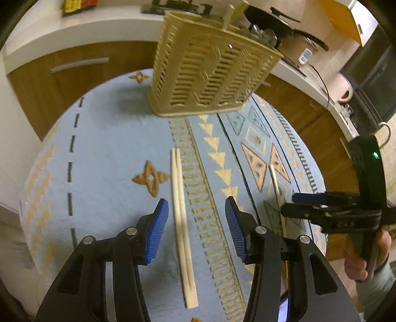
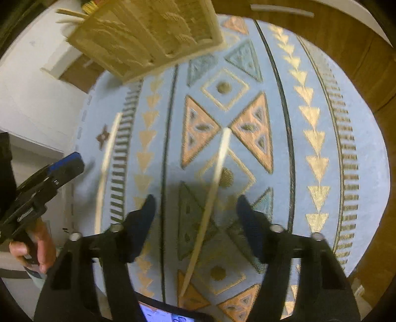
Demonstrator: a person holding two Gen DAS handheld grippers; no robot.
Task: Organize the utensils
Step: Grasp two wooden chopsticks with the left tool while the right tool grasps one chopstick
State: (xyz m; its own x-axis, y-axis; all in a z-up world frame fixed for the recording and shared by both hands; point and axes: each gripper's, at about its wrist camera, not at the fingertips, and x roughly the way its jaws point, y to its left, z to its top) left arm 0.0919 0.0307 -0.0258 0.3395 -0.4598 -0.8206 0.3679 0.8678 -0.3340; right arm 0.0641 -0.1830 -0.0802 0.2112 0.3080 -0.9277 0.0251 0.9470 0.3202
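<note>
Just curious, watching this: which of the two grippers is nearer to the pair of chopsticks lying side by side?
The left. The left gripper has its open fingers either side of the pair of chopsticks. The right gripper straddles a single chopstick further along the cloth.

Kitchen interior: round table under pale blue patterned cloth (image 1: 111, 138); wood-front cabinets (image 1: 74, 81) with white countertop (image 1: 81, 27) beyond; pans (image 1: 284, 22) far right, dim warm light.

We see a pale blue tablecloth (image 1: 111, 138) patterned with gold triangles, orange triangles and dark dashes. The slotted utensil holder (image 1: 210, 71) is beige, the chopsticks (image 1: 182, 223) pale wood, our gripper pads (image 1: 158, 230) ribbed blue.
</note>
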